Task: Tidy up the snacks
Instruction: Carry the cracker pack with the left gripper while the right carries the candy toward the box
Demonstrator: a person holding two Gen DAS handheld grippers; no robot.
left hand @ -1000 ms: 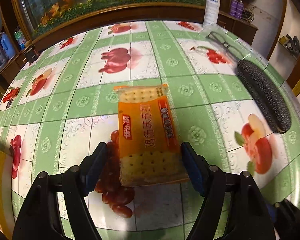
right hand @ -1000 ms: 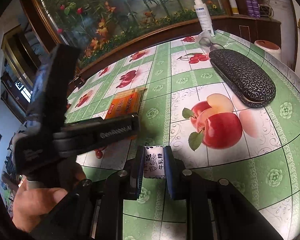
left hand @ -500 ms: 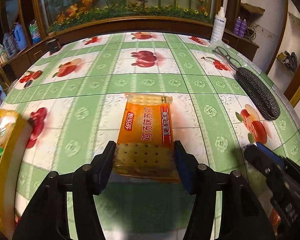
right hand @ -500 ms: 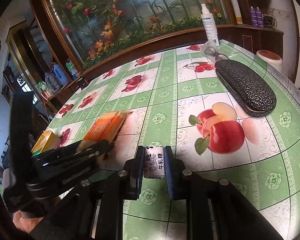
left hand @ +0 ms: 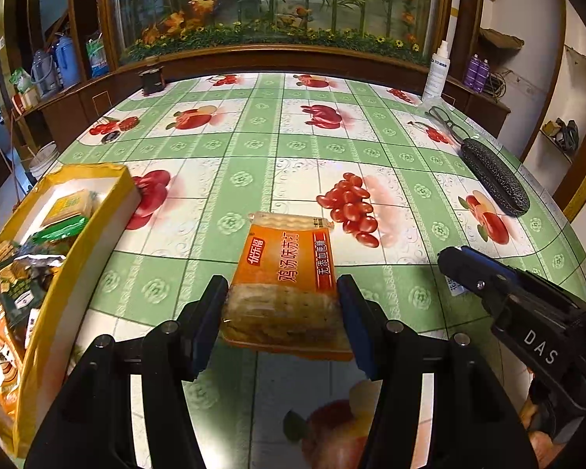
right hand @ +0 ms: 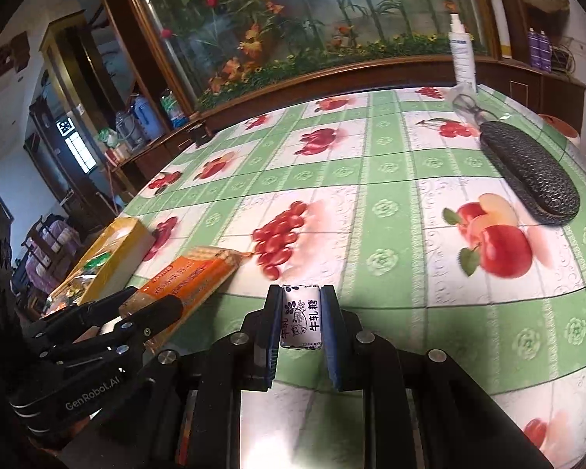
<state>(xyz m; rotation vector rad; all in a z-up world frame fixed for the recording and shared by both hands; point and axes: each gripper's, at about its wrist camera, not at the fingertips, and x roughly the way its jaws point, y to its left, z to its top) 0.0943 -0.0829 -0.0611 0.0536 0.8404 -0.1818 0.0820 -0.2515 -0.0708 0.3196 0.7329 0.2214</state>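
Snacks go into the yellow cardboard box with white inside walls (left hand: 78,242), which sits at the left edge of the left wrist picture and already holds green and orange packets. Near the middle of that picture, the left gripper (left hand: 281,308) squeezes the near end of the orange plastic packet of square crackers (left hand: 287,269), and the packet sticks out above the green and white fruit-print tablecloth (left hand: 254,179). To do this step well, I think the packet should be carried over the yellow wall first, then lowered onto the pile, and only then let go, so it does not catch the rim or slide out. At the lower right, the right gripper (right hand: 301,322) is pinched tight on a small white wrapped candy with black writing (right hand: 301,322). It should wait its turn, so the two grippers do not bump over the box.
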